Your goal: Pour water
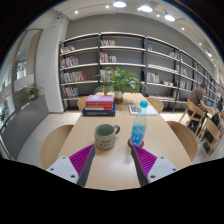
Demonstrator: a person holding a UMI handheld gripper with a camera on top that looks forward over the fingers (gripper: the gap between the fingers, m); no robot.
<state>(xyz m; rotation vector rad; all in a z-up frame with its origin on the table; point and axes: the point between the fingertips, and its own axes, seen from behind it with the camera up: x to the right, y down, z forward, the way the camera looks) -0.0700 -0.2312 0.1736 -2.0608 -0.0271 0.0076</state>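
We note the hand-held gripper point(112, 160) spread wide, grasping nothing (pink pads facing inward). Just ahead of its fingers on the pale wooden tabletop point(110, 112) stand a green ceramic mug point(106, 135) and, beside it, a clear plastic water bottle point(138, 132). Stacked books point(99, 104) lie beyond.
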